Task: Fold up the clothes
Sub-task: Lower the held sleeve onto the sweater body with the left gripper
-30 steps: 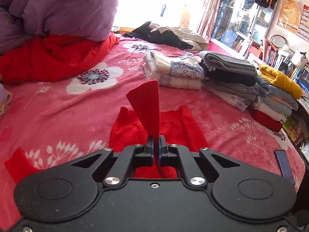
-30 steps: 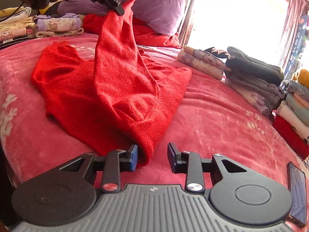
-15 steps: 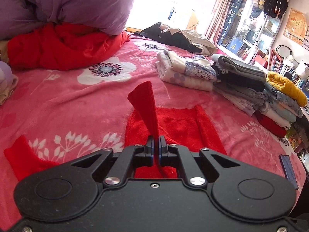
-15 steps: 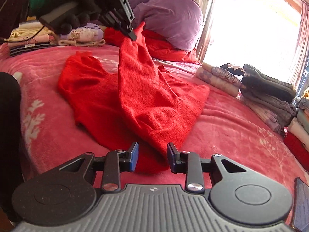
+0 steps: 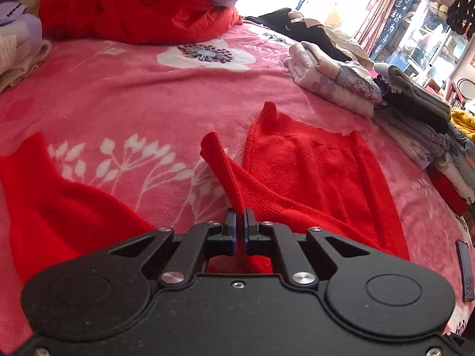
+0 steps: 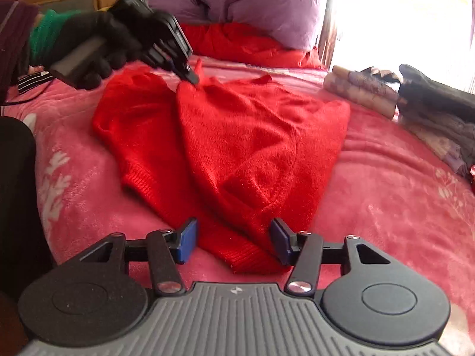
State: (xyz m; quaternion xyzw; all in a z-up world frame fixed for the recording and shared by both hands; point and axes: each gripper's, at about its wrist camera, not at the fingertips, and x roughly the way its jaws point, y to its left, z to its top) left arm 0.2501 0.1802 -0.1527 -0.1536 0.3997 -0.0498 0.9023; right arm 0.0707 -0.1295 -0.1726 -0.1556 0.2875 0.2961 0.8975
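While its jaws are pressed together on a sleeve cuff of the red sweater, the left gripper holds that cuff just above the bed, the ribbed end sticking up past the fingertips. Seen from the right wrist, the left gripper sits in a black-gloved hand over the far side of the red sweater, with the pinched sleeve draped across the body of the garment. The right gripper has its jaws spread wide, its blue pads on either side of the near folded edge of the sweater without closing on it. The sweater lies spread on the pink floral blanket of the bed, partly folded over itself. Off to the right, well apart from the sweater, a row of folded clothes rests on the blanket. At the head of the bed a purple duvet lies heaped on a red quilt.
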